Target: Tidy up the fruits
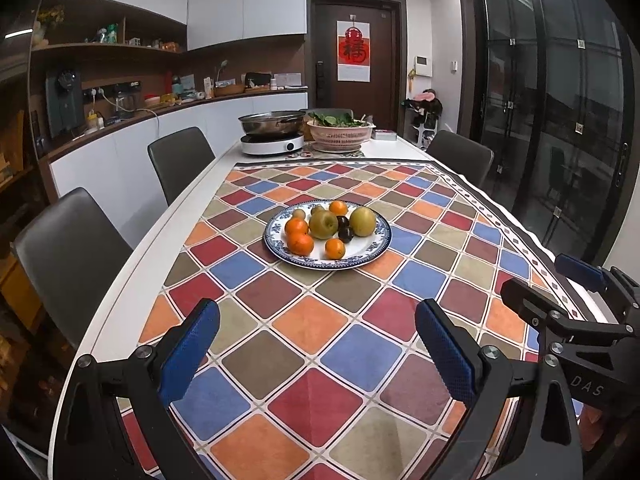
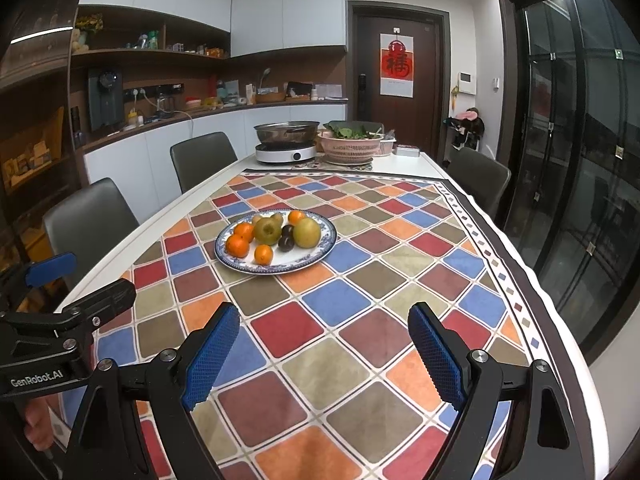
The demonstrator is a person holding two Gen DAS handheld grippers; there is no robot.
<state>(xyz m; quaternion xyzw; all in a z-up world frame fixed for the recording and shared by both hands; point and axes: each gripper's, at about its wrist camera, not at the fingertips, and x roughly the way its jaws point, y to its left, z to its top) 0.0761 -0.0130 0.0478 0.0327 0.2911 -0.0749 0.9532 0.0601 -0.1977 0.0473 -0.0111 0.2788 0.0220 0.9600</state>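
Note:
A blue-and-white plate (image 1: 360,258) (image 2: 320,254) sits mid-table on the checkered cloth. It holds several oranges (image 1: 301,243) (image 2: 237,247), two green pears (image 1: 323,224) (image 2: 307,232), two dark plums (image 1: 345,234) (image 2: 285,243) and small green fruits. My left gripper (image 1: 318,322) is open and empty, hovering over the cloth well short of the plate. My right gripper (image 2: 324,324) is open and empty, also short of the plate. Each gripper shows at the edge of the other's view, the right one (image 1: 568,280) and the left one (image 2: 60,280).
A colourful checkered tablecloth (image 1: 320,360) covers the white table. At the far end stand an induction cooker with a steel pot (image 1: 272,124) and a pink basket of greens (image 1: 340,132). Grey chairs (image 1: 72,248) line the left side, and one (image 1: 460,156) stands at the right.

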